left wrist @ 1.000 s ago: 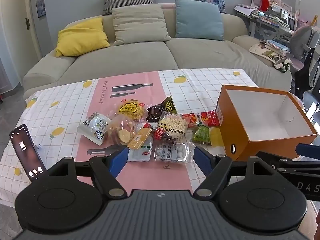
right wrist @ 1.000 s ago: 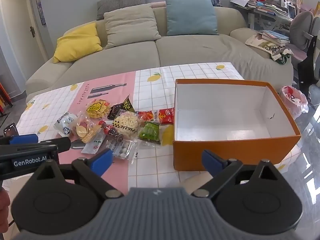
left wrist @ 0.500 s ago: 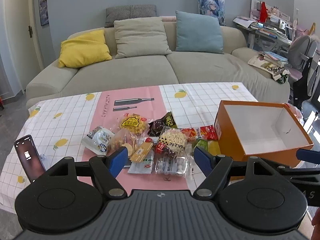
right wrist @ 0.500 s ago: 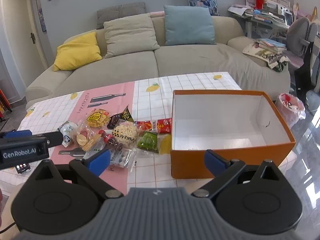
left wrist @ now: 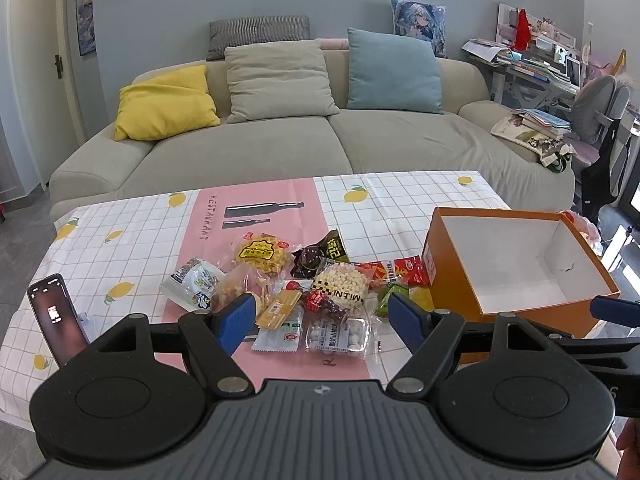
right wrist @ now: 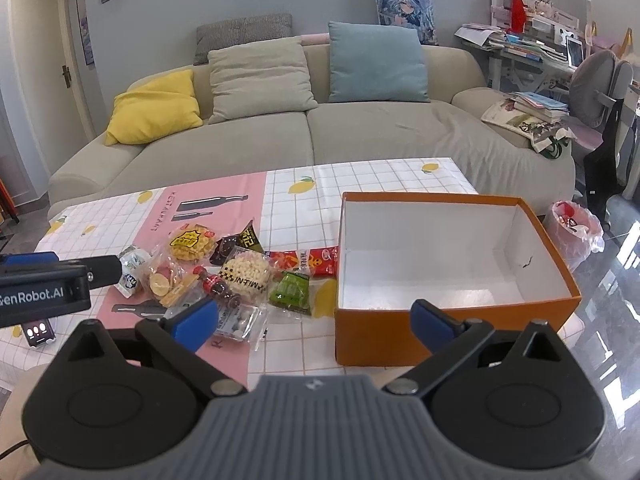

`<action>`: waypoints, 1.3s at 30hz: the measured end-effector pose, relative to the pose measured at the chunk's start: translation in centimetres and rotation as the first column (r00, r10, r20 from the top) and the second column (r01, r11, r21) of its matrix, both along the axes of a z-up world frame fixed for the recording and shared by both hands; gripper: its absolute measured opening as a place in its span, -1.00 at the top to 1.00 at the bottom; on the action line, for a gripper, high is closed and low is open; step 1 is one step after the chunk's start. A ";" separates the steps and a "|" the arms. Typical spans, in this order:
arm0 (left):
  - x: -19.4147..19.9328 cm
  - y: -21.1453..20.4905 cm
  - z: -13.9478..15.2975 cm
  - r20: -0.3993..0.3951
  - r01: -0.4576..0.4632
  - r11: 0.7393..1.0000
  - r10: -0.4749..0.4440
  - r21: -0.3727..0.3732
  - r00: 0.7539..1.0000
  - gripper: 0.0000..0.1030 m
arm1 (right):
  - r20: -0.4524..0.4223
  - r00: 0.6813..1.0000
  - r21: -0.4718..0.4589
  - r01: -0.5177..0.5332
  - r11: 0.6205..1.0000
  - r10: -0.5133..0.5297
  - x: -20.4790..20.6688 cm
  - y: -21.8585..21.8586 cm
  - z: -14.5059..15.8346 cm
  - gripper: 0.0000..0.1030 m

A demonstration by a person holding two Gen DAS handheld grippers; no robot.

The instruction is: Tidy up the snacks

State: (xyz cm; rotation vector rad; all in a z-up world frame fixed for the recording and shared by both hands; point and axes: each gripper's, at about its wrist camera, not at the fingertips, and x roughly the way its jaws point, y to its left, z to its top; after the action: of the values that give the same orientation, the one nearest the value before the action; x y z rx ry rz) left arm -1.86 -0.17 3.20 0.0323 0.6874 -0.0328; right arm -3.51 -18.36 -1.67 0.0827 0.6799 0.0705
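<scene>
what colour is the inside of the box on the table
White inside, orange outside; the box is open and empty, seen best in the right wrist view.

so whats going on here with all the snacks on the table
A person holds a two-finger gripper in each hand above a table spread with snack packets. Beside the pile stands an open orange box, with nothing inside. The left gripper hangs open over the packets, holding nothing. The right gripper is open near the front of the box, also holding nothing. No snack has gone into the box yet.
</scene>
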 end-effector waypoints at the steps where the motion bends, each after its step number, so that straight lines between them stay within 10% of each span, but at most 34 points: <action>1: -0.1 0.0 0.0 0.000 0.000 1.000 0.000 0.000 1.000 -0.71 | 0.000 1.000 -0.001 0.001 1.000 -0.001 0.0 0.0 0.0 -0.93; 39: -0.5 -0.6 -0.6 -0.020 0.002 1.000 -0.002 -0.004 1.000 -0.71 | 0.012 1.000 -0.050 -0.010 0.999 0.010 -0.1 0.6 0.3 -0.94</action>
State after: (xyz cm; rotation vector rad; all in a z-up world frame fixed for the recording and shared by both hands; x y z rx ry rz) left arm -2.38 -0.79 2.56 0.0287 0.7070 -0.0365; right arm -3.59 -17.74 -1.38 0.0313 0.6695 0.0638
